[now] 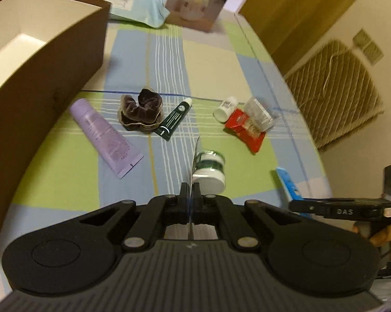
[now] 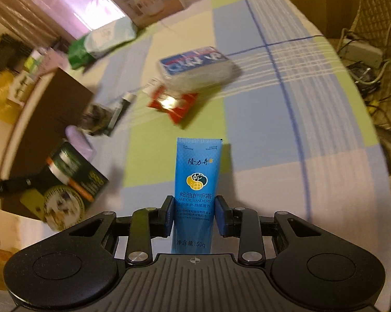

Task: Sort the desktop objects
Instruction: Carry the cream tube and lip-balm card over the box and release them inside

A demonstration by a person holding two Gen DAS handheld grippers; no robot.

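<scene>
Blue hand-cream tube (image 2: 195, 182) pinched by right fingers (image 2: 222, 213), left fingers (image 1: 196, 195) clamping thin sheet (image 1: 194, 161).

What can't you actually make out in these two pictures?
- Left wrist view: the thin sheet in the left gripper shows only its edge; its face is hidden.
- Left wrist view: brown box cut off by the frame; inside mostly unseen.
- Right wrist view: motion blur makes the red packet unreadable.

Blue hand-cream tube (image 2: 196, 182) between hand-held gripper (image 2: 194, 217) pads
</scene>
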